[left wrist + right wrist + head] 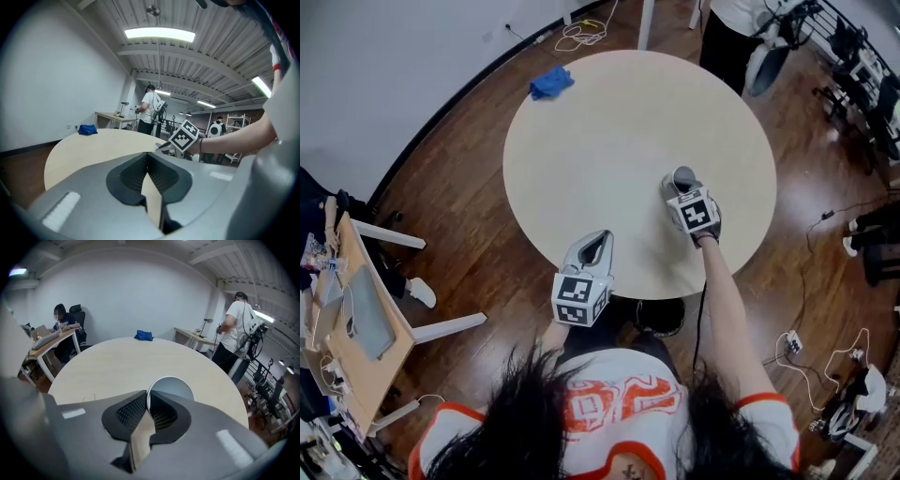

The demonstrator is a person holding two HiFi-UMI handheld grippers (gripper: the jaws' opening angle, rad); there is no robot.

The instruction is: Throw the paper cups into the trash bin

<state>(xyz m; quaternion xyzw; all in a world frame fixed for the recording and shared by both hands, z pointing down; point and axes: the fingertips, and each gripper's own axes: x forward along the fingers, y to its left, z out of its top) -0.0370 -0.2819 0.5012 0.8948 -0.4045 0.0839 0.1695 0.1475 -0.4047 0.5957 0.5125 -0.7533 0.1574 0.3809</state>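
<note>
Right gripper (147, 397): closed on the near wall of the paper cup (173, 386), with one pad inside the rim and one outside.
Left gripper (593, 246): jaws together with nothing between them, held over the near edge of the table (609, 141).
Cup's place: at the right gripper's tips, over the near right part of the table and well in from the edge. I cannot tell whether its base touches the tabletop.
Cup's long axis: roughly upright, with the mouth open toward the gripper's camera, so the cup hangs from its rim below the jaws.
Other cups: none show on the table in any view.
Trash bin (661, 317): the dark round thing on the floor just under the table's near edge, close to the person's body. I judge it to be the bin.
Deciding relation: the bin lies back toward the person from the cup, lower than the tabletop and a little to the left of the right gripper in the head view, between the two grippers.
Nearer hand: the right one already has the cup. The left is also close to the bin but has nothing to carry.
Next move calls for: drawing the cup back past the table edge, then down over the bin's mouth before the jaws part.
Risk: a rim-only pinch may let the cup swing or slip.
</note>
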